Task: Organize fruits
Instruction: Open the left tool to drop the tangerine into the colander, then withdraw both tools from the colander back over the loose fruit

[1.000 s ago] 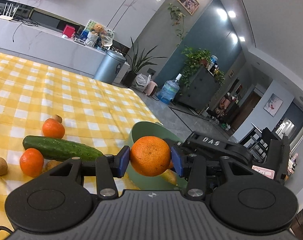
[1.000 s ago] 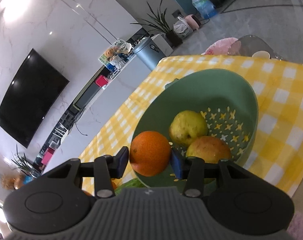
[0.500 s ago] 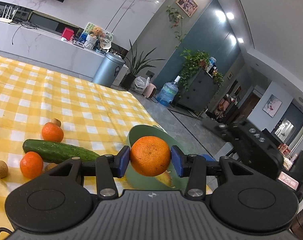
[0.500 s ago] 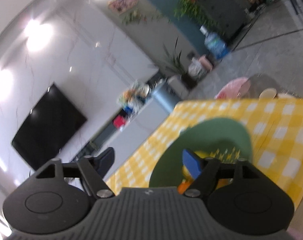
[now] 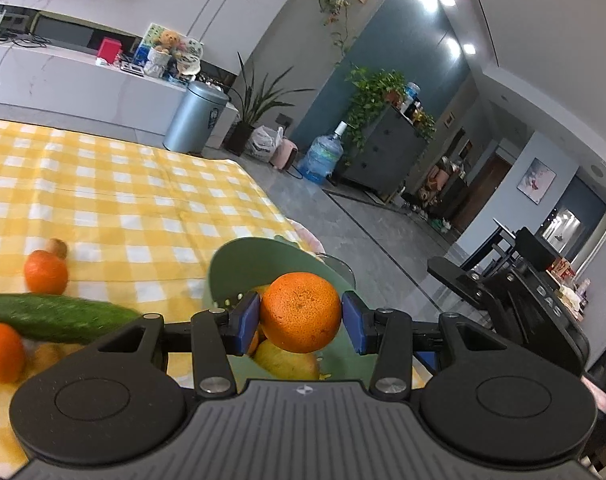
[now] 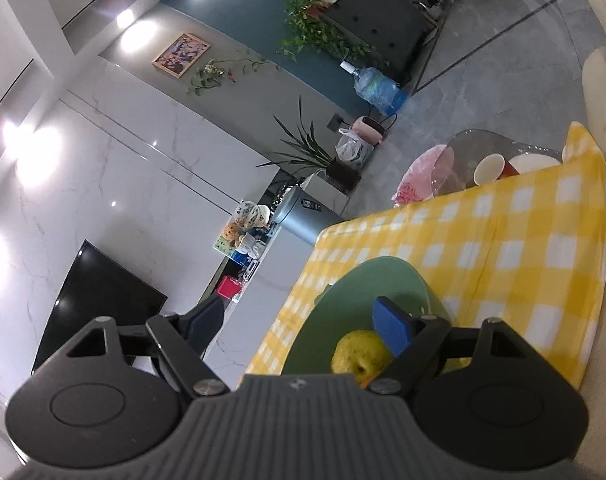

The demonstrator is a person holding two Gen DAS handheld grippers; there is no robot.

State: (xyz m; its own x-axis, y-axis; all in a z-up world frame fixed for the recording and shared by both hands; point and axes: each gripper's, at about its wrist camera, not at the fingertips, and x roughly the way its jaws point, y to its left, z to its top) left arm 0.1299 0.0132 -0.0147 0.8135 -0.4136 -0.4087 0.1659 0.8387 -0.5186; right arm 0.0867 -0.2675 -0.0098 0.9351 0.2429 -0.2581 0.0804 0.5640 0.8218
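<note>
left gripper (image 5: pixel 301 322) clamped on orange (image 5: pixel 301 311), blue pads pressing both sides, centre of frame. green bowl (image 5: pixel 239 268) directly behind and below orange, pear (image 5: pixel 287 360) already inside. likely next: carry orange slightly forward, release over bowl. gripper tilted gently downward, level roll.

right gripper (image 6: pixel 303 320) wide open, nothing between jaws, view rolled sideways. green bowl (image 6: pixel 343 300) at lower centre, pear (image 6: pixel 359 352) inside.

cucumber (image 5: pixel 59 316), two small oranges (image 5: pixel 46 272) at lower left on yellow checked cloth (image 5: pixel 123 200), not yet sorted.
</note>
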